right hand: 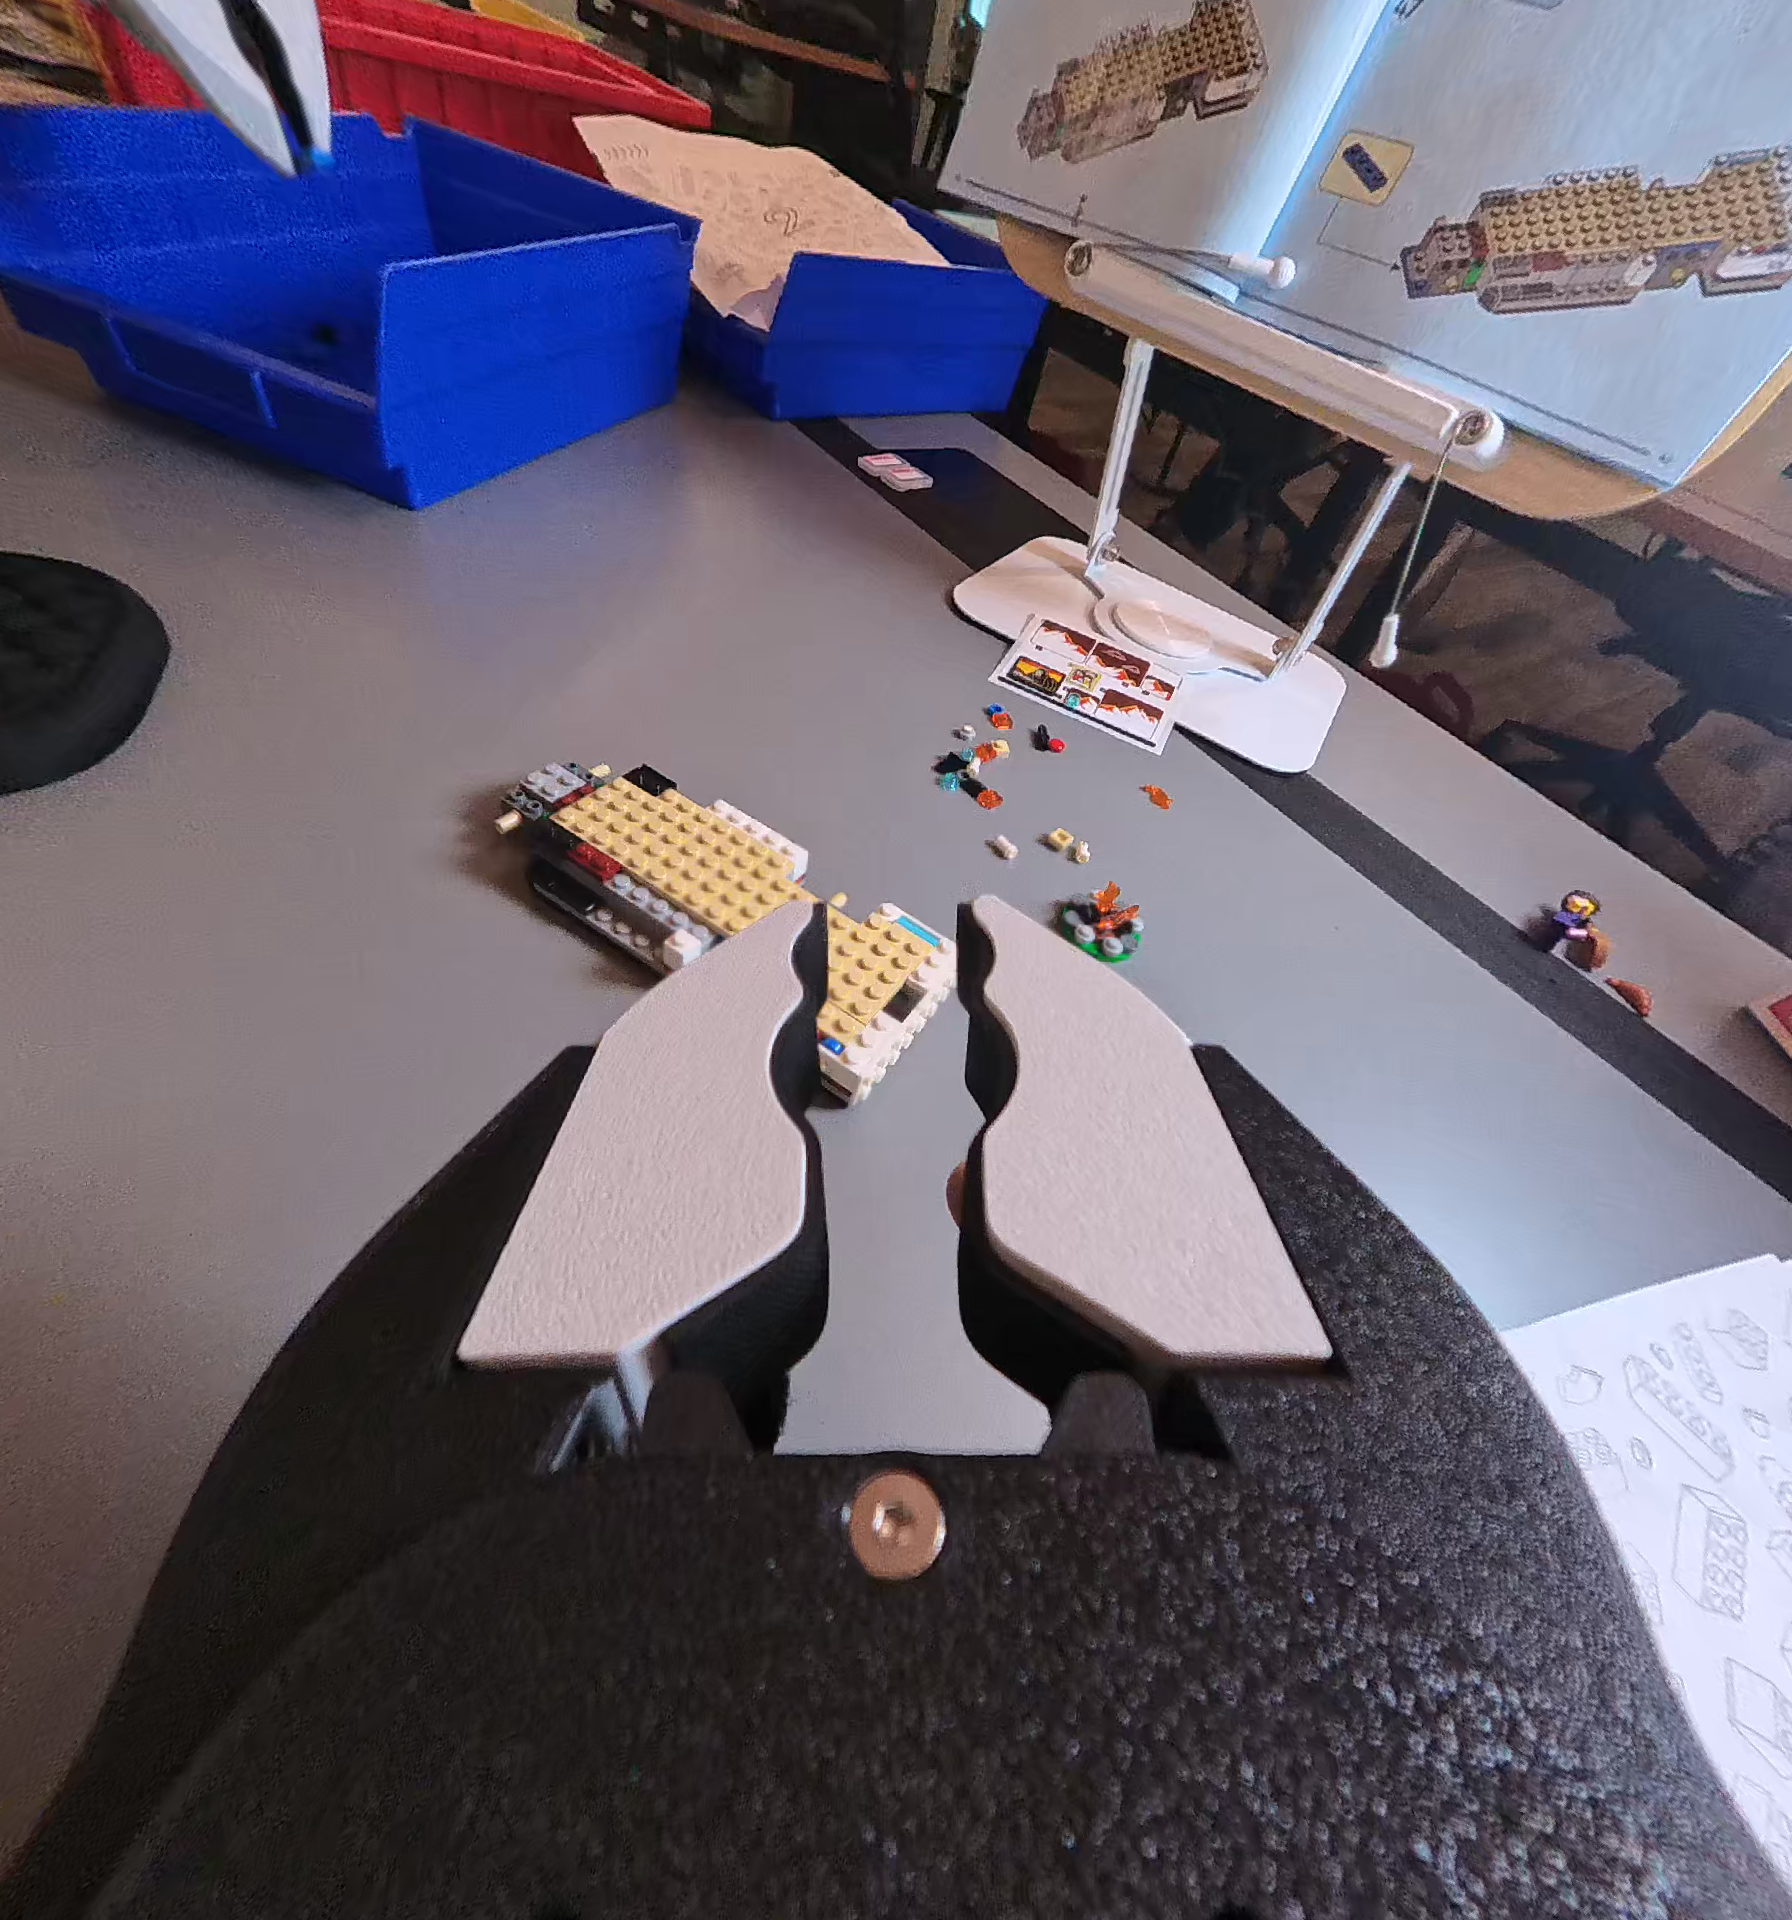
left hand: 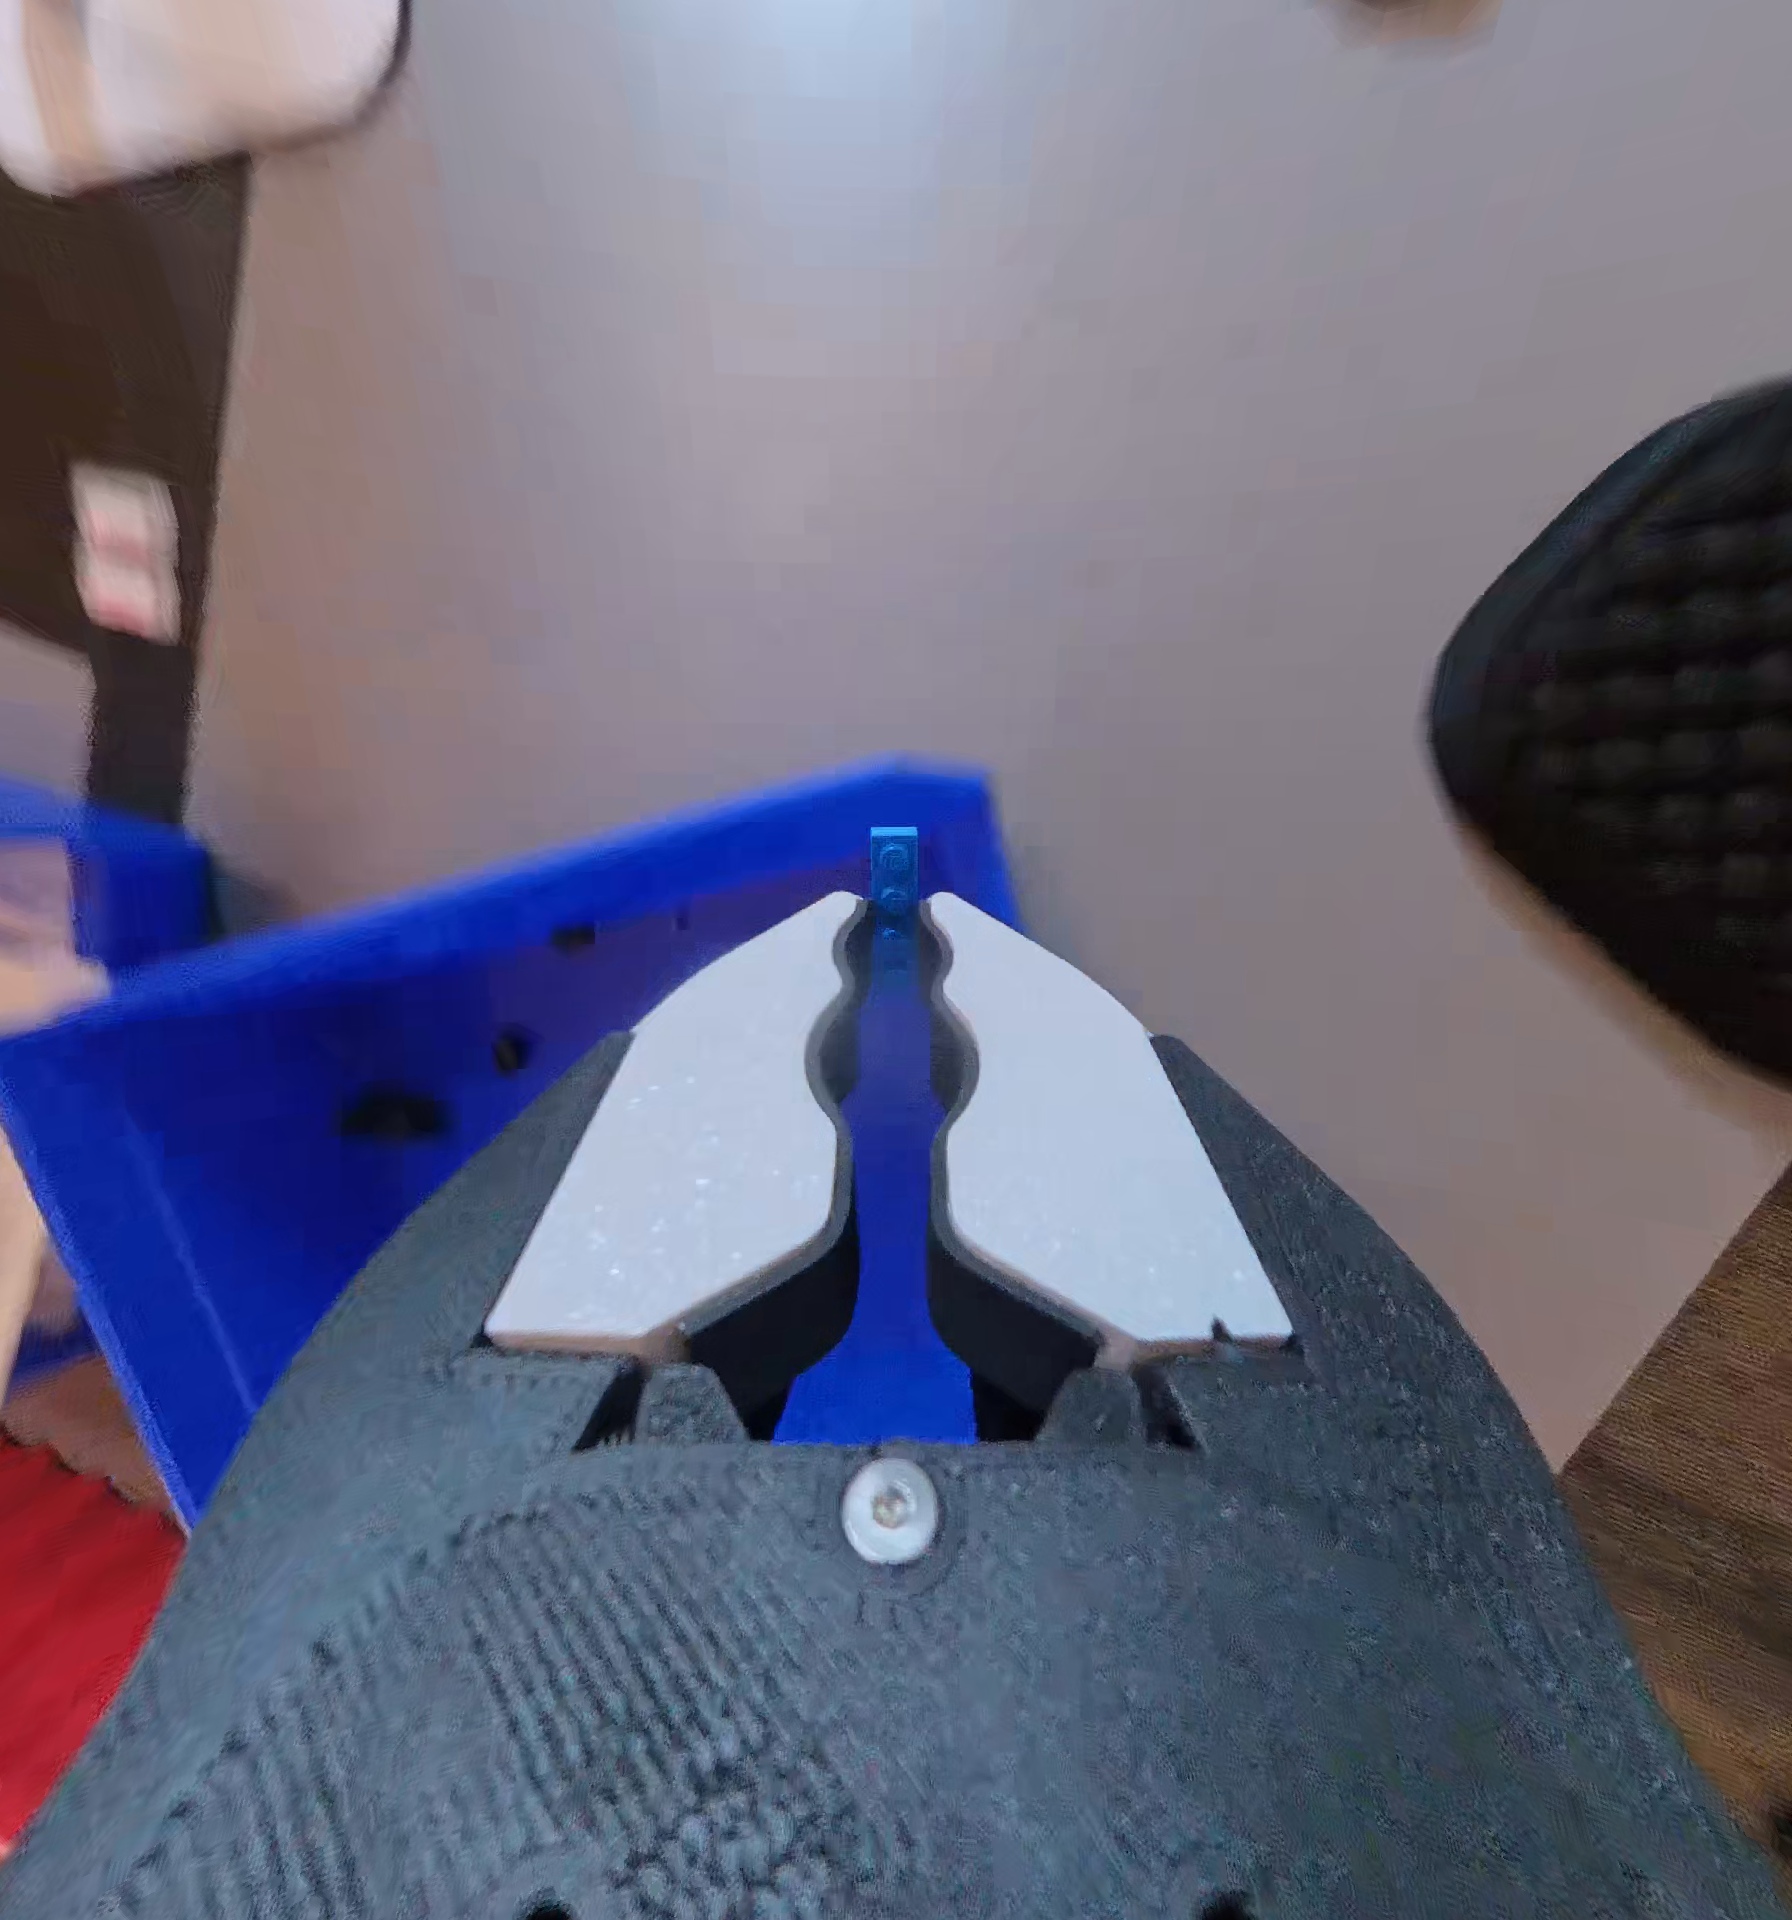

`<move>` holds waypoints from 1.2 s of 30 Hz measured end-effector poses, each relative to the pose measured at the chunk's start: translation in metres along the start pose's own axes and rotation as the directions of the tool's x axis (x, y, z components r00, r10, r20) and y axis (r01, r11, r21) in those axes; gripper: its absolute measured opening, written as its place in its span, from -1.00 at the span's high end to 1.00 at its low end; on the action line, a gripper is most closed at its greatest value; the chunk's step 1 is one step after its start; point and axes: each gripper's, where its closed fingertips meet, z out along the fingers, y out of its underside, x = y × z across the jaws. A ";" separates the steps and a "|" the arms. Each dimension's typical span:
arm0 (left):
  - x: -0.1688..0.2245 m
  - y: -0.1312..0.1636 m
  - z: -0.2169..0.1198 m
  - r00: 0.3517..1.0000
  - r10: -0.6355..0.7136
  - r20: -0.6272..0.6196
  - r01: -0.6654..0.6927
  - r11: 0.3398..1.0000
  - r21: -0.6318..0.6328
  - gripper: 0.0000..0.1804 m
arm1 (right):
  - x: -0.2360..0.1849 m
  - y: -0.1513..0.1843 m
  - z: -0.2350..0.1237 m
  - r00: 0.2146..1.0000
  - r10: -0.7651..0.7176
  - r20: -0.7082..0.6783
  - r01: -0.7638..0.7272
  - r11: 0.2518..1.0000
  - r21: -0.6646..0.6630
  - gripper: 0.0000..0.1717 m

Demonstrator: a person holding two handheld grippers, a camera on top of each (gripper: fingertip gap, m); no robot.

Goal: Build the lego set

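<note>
My left gripper (left hand: pixel 894 906) is shut on a small blue studded plate (left hand: pixel 893 857) that sticks out past the fingertips. It is held in front of a blue bin (left hand: pixel 352 1039). The right wrist view shows this gripper (right hand: pixel 279 104) above the same bin (right hand: pixel 352 312). My right gripper (right hand: pixel 892 914) is open and empty. It hovers over the grey table (right hand: pixel 456 623), at the near white end of a tan, grey and white brick model (right hand: pixel 684 842). Its pads do not touch the model.
Several small loose pieces (right hand: pixel 985 758) and a small campfire build (right hand: pixel 1102 920) lie right of the model. An instruction booklet (right hand: pixel 1494 208) sits on a white stand, with a sticker sheet (right hand: pixel 1089 681) at its base. Also here are a second blue bin (right hand: pixel 871 322), a red bin (right hand: pixel 507 73), a black pad (right hand: pixel 30 665), a minifigure (right hand: pixel 1576 925) and a printed sheet (right hand: pixel 1723 1507). One gripper's finger ends stand about 40 cm off the other's.
</note>
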 end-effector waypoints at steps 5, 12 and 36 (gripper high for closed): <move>0.080 -0.116 0.032 0.970 0.225 -0.088 -0.212 0.967 0.138 0.91 | -0.008 0.008 0.001 0.998 -0.008 0.062 0.008 1.000 0.010 0.72; 0.185 -0.192 0.137 0.897 0.296 -0.328 -0.251 0.952 0.175 0.92 | -0.027 0.031 0.000 0.988 -0.061 0.145 0.067 0.997 -0.040 0.72; 0.106 -0.175 0.167 0.970 -0.147 -0.195 0.215 0.893 0.396 0.41 | 0.009 0.079 0.075 0.956 -0.221 0.194 0.282 0.876 -0.392 0.59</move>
